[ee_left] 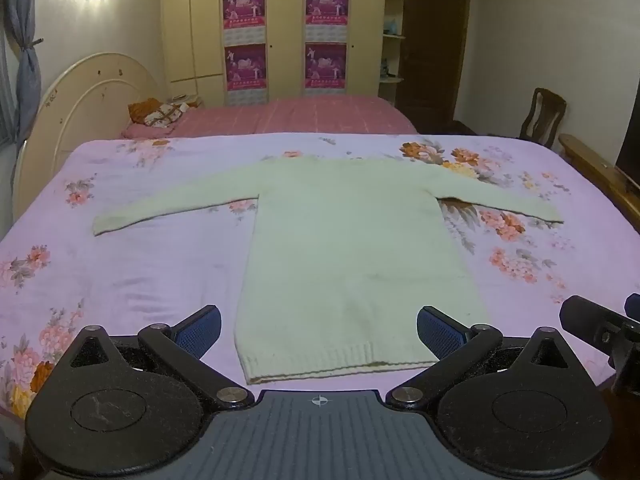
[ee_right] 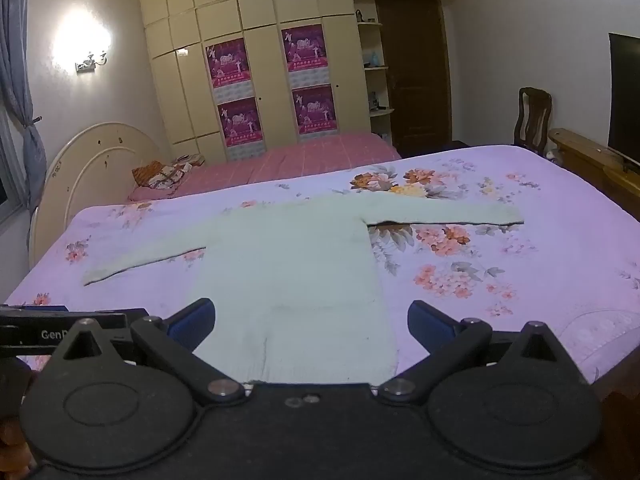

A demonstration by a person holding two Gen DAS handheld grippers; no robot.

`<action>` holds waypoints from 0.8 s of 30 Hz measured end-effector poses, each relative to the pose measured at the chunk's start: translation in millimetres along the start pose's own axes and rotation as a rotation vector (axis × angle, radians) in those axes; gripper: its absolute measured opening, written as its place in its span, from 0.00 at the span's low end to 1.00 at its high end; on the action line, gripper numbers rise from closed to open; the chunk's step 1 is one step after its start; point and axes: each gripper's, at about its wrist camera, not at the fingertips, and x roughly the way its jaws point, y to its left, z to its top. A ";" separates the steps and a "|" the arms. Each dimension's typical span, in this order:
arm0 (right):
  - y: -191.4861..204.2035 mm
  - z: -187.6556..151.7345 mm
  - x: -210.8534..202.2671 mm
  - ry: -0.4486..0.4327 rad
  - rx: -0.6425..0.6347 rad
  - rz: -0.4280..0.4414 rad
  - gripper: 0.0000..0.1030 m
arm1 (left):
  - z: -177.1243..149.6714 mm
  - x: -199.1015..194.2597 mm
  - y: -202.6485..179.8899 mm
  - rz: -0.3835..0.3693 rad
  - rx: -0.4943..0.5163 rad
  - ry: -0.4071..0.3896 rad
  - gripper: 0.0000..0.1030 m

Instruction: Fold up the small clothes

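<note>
A small cream knitted sweater (ee_left: 348, 248) lies flat on the bed, both sleeves spread out sideways and its ribbed hem nearest me. My left gripper (ee_left: 319, 330) hovers open above the hem, blue pads wide apart, touching nothing. In the right wrist view the same sweater (ee_right: 292, 264) stretches away from my right gripper (ee_right: 311, 322), which is also open and empty over the lower part of the sweater. The right gripper's body (ee_left: 600, 328) shows at the right edge of the left wrist view, and the left gripper's body (ee_right: 68, 328) shows at the left edge of the right wrist view.
The sweater rests on a lilac floral bedsheet (ee_left: 132, 264). Behind it stands a second bed with a pink cover (ee_left: 304, 116) and a cream headboard (ee_left: 80, 108). A wooden chair (ee_left: 542, 116) and a wooden ledge (ee_right: 592, 160) are at the right. A wardrobe fills the far wall.
</note>
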 end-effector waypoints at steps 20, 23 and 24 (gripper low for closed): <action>0.2 -4.6 3.7 0.001 0.000 -0.001 0.99 | 0.2 0.8 -3.1 0.000 0.009 -0.004 1.00; -0.6 -5.0 4.3 0.002 0.000 0.000 0.99 | 0.0 1.4 -1.8 0.002 0.008 0.001 1.00; -0.9 -5.4 4.6 0.002 0.000 0.001 0.99 | -0.1 1.8 -1.5 0.003 0.006 0.001 1.00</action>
